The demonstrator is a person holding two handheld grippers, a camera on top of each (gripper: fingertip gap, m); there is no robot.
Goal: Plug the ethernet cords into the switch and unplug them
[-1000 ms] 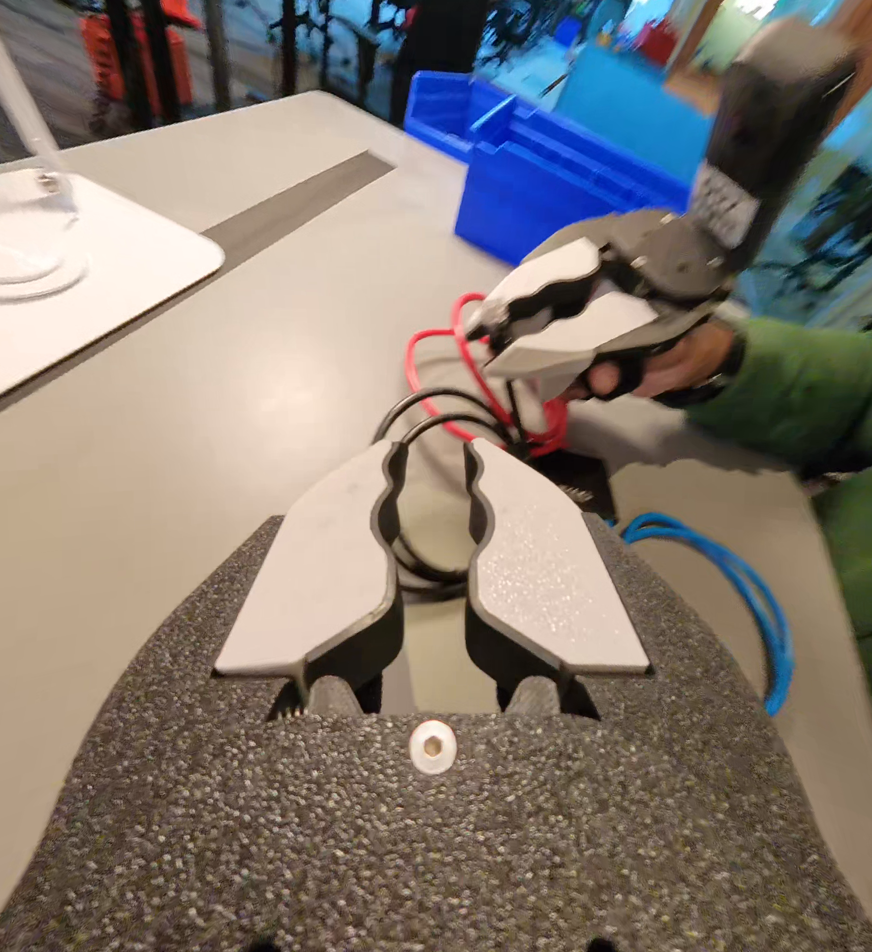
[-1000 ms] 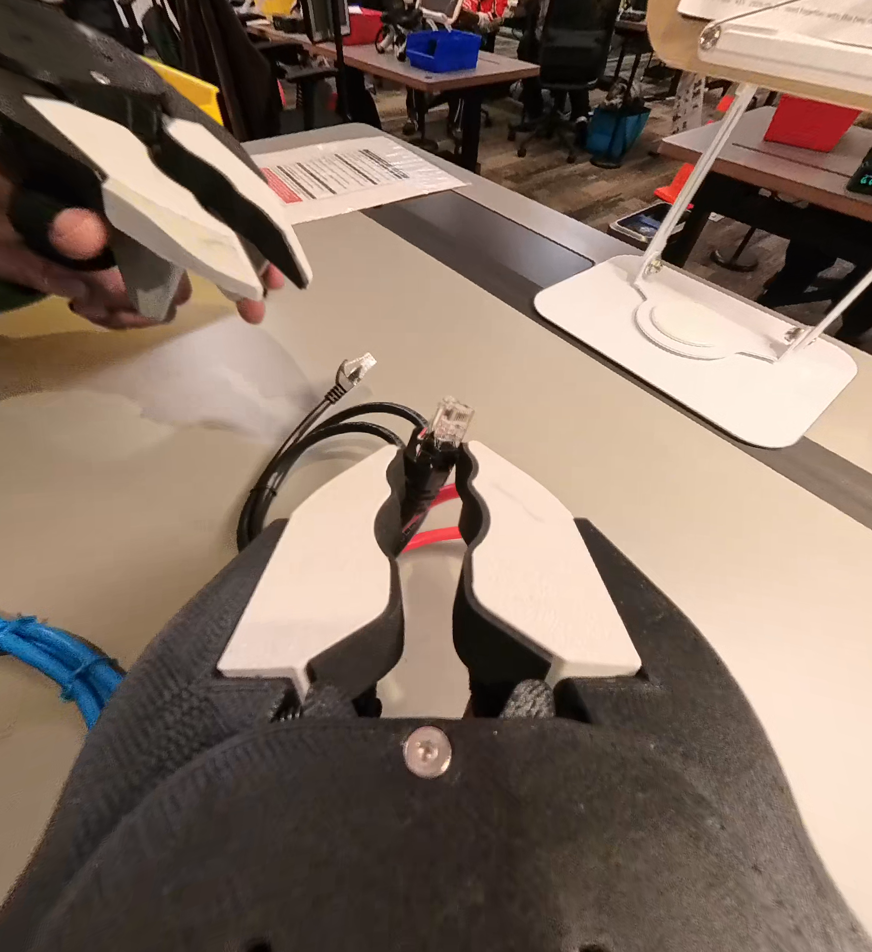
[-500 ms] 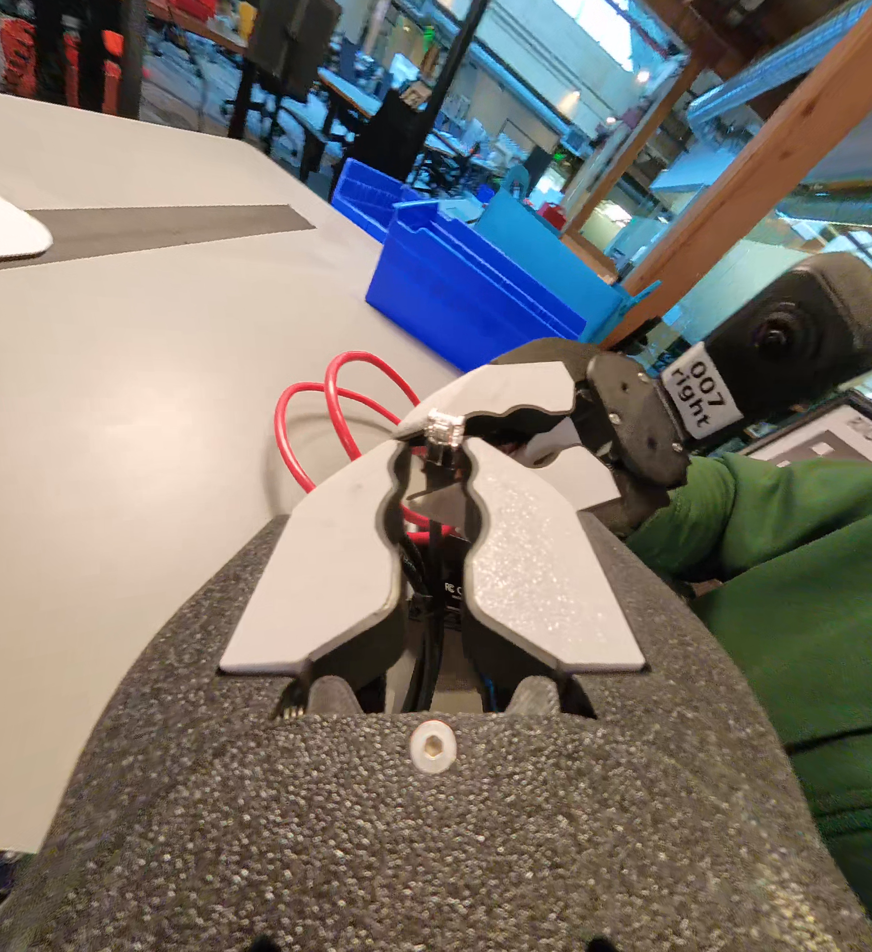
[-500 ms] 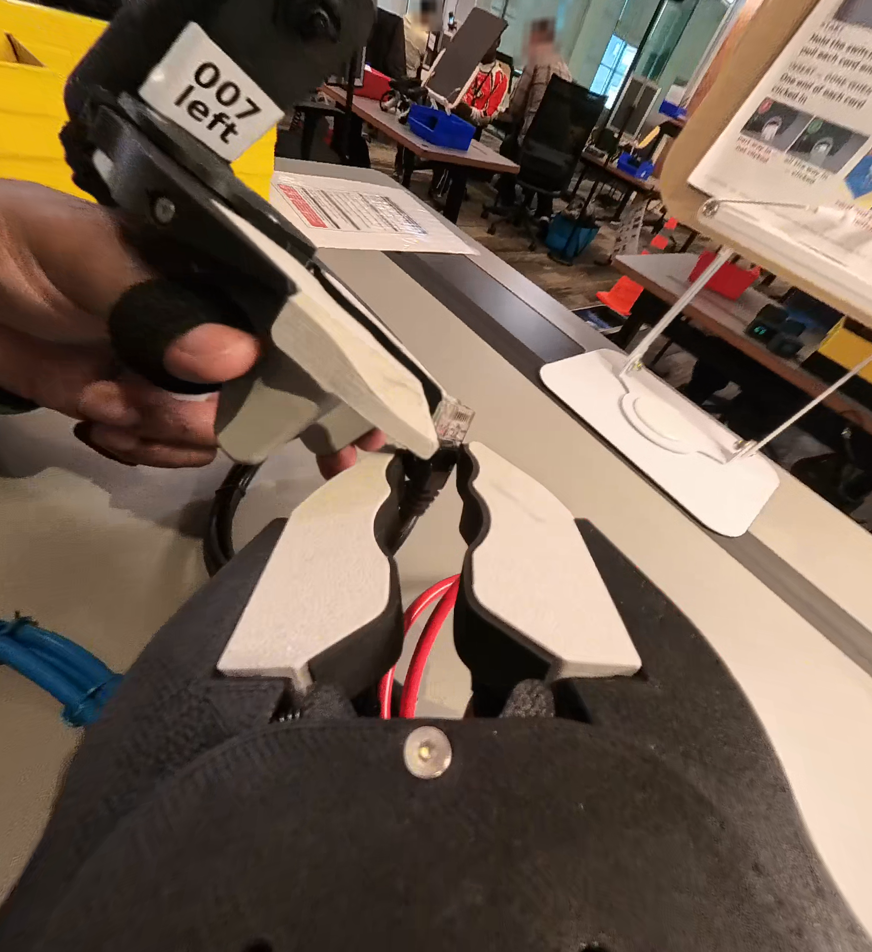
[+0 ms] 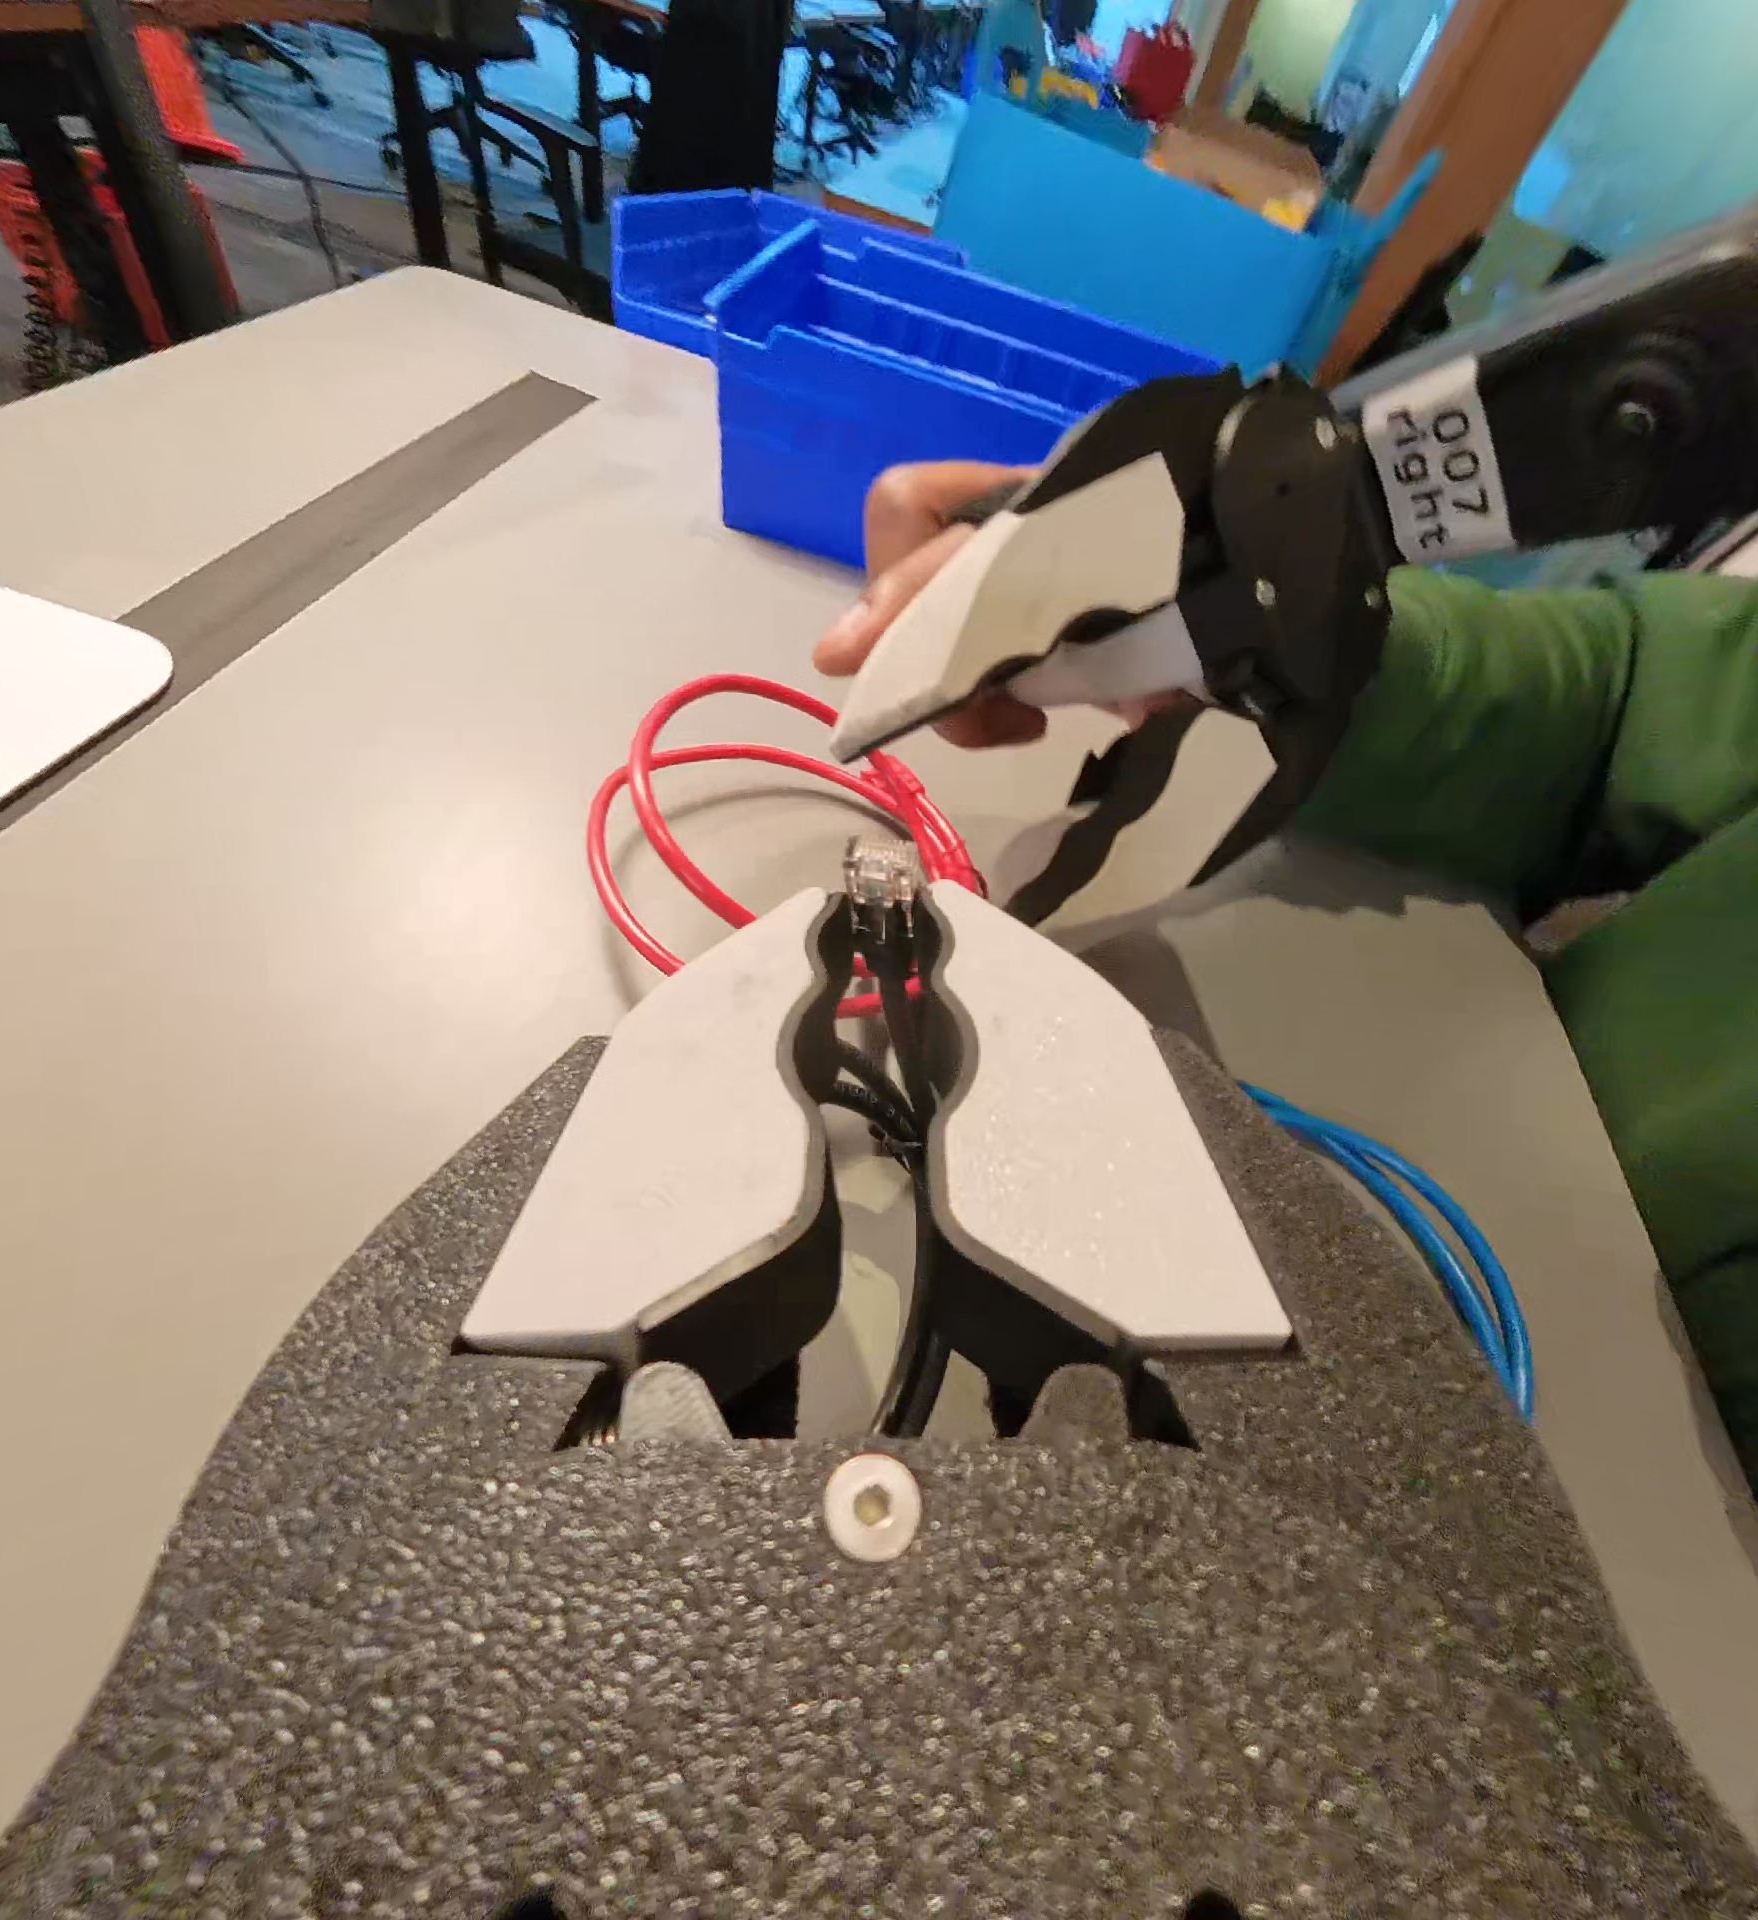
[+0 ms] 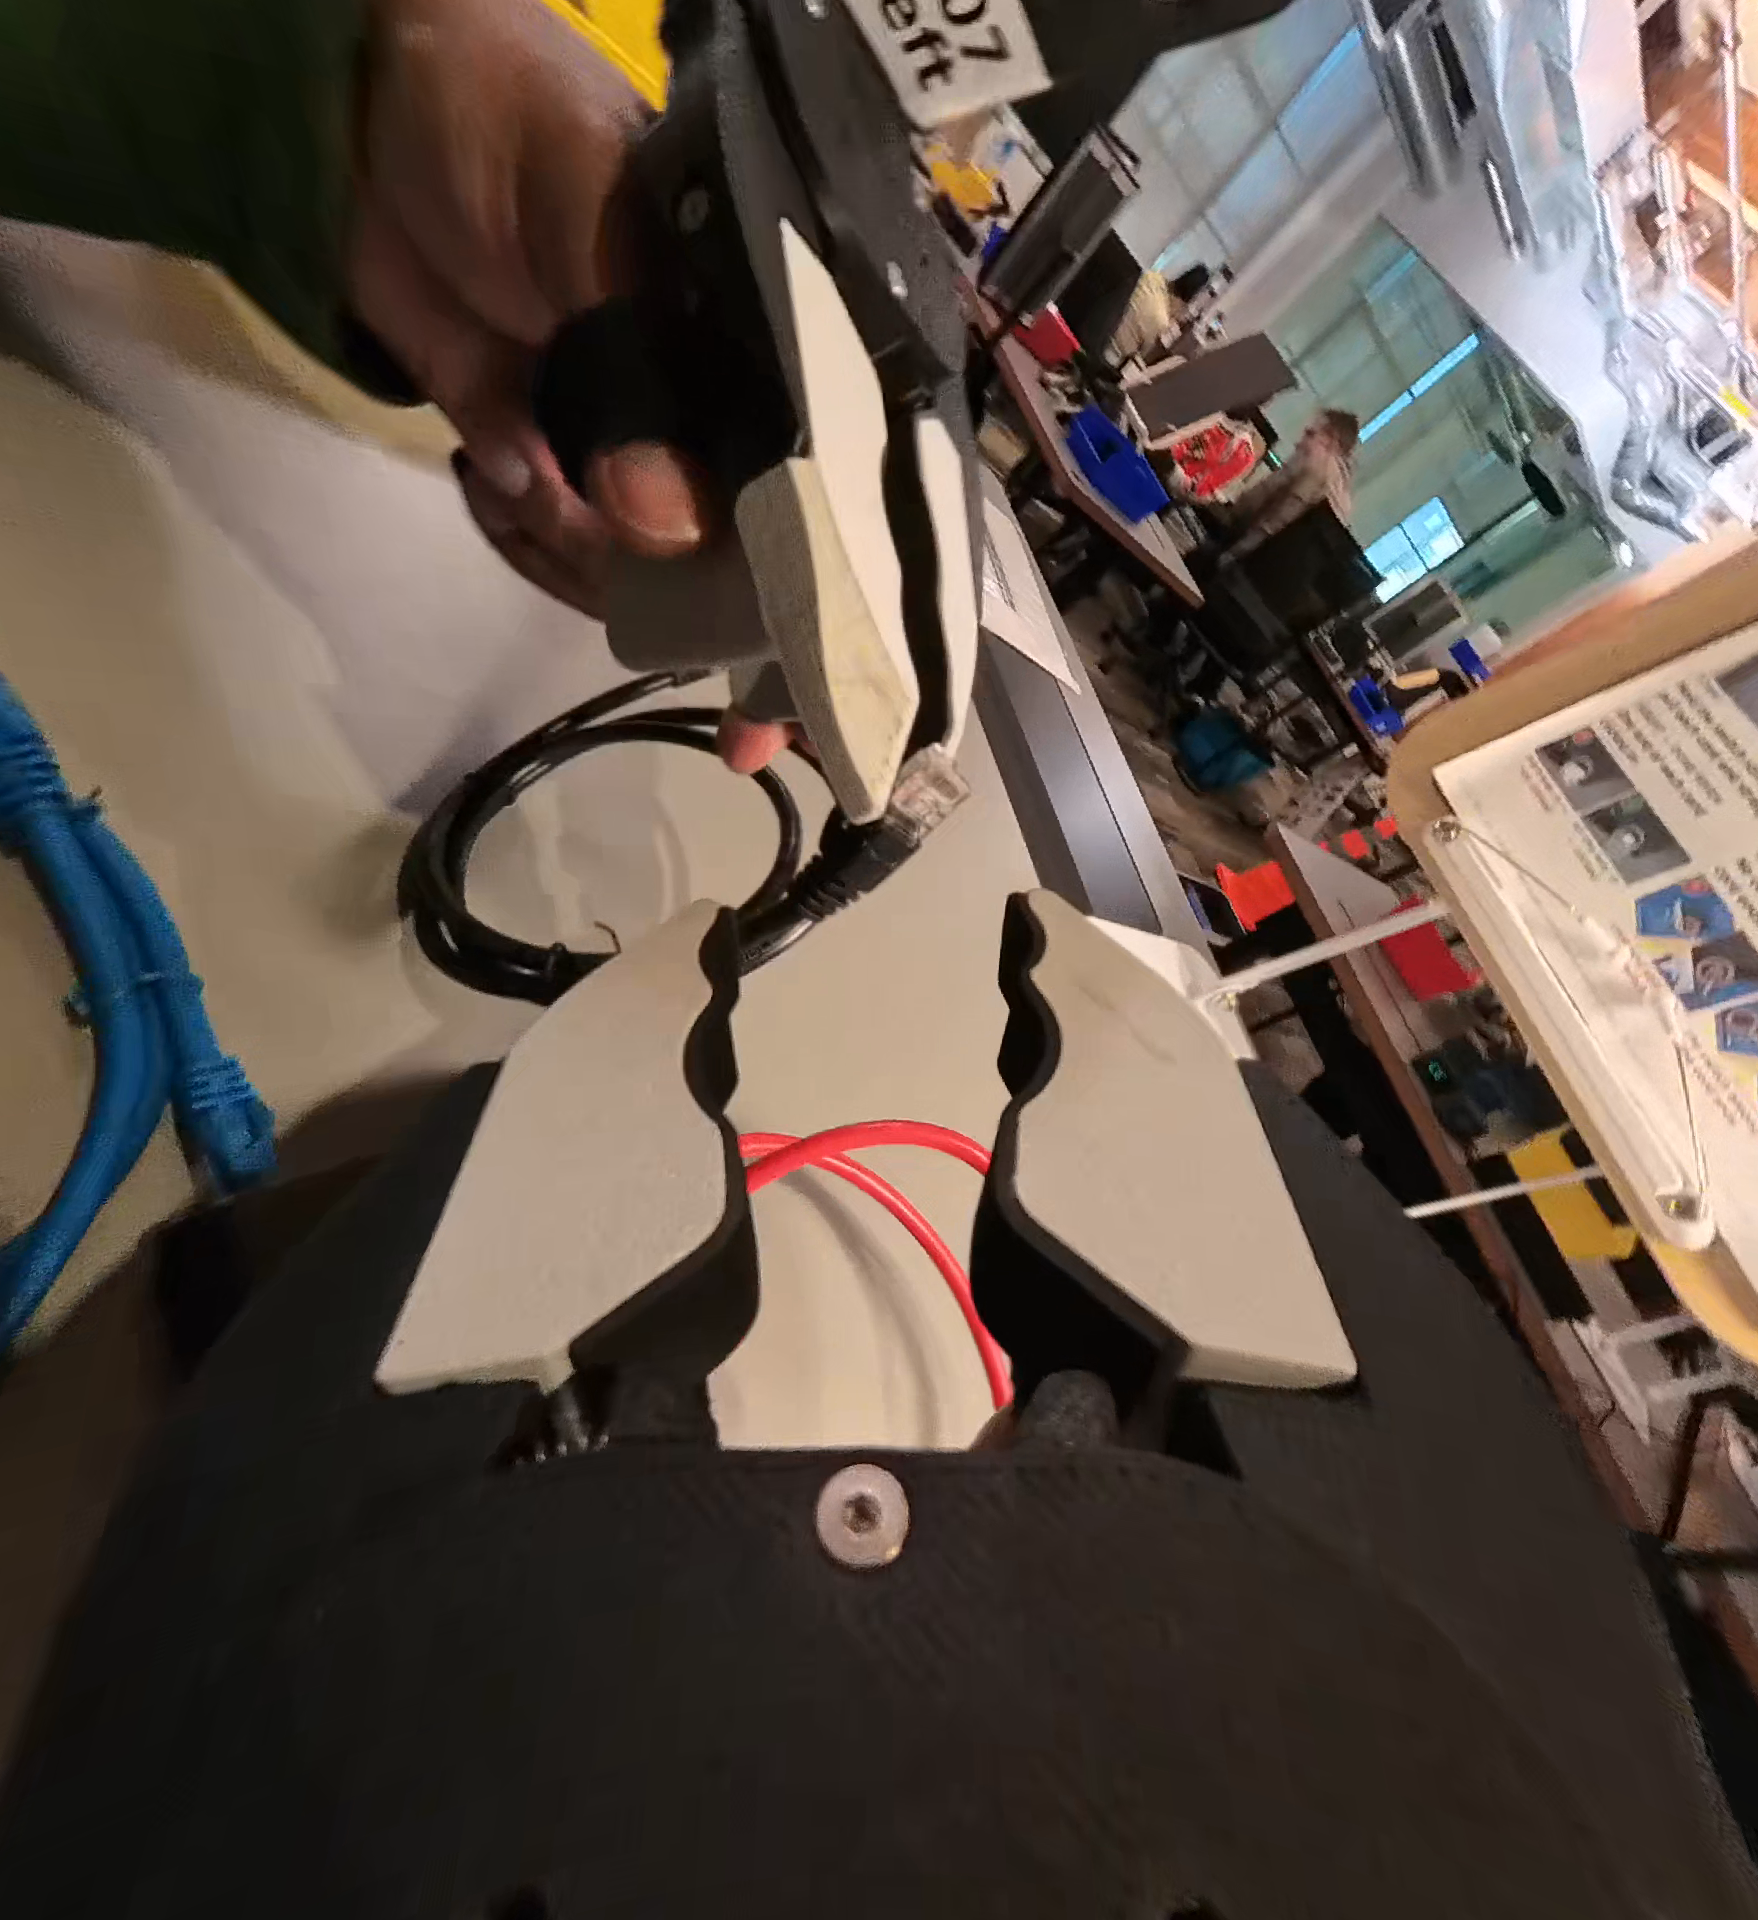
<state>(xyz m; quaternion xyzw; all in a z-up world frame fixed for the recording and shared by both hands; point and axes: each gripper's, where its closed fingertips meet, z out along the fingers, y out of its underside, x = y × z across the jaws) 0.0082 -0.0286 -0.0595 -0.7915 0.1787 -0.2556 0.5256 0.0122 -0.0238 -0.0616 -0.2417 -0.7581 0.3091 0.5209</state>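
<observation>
My left gripper (image 5: 880, 914) is shut on the black ethernet cord (image 5: 896, 1049) just behind its clear plug (image 5: 880, 873), which sticks out past the fingertips. In the right wrist view the left gripper (image 6: 896, 769) holds that plug (image 6: 927, 795) above the table, and the cord's coil (image 6: 501, 831) lies below it. My right gripper (image 6: 864, 914) is open and empty, a short way from the plug; it also shows in the left wrist view (image 5: 932, 831). A red cord (image 5: 646, 831) lies coiled on the table, also seen between the right fingers (image 6: 885, 1153). I cannot make out the switch.
A blue cord (image 6: 127, 935) lies coiled to the side, also in the left wrist view (image 5: 1426, 1226). Blue bins (image 5: 906, 405) stand at the far table edge. A white stand base (image 5: 2, 696) is at the left. An instruction board (image 6: 1633, 935) stands on the right. Only a small space, under 4 cm, lies between the two pairs of fingers.
The black cord's plug passed from my right gripper to my left. The left gripper shut on it, then the right gripper opened and drew back.
</observation>
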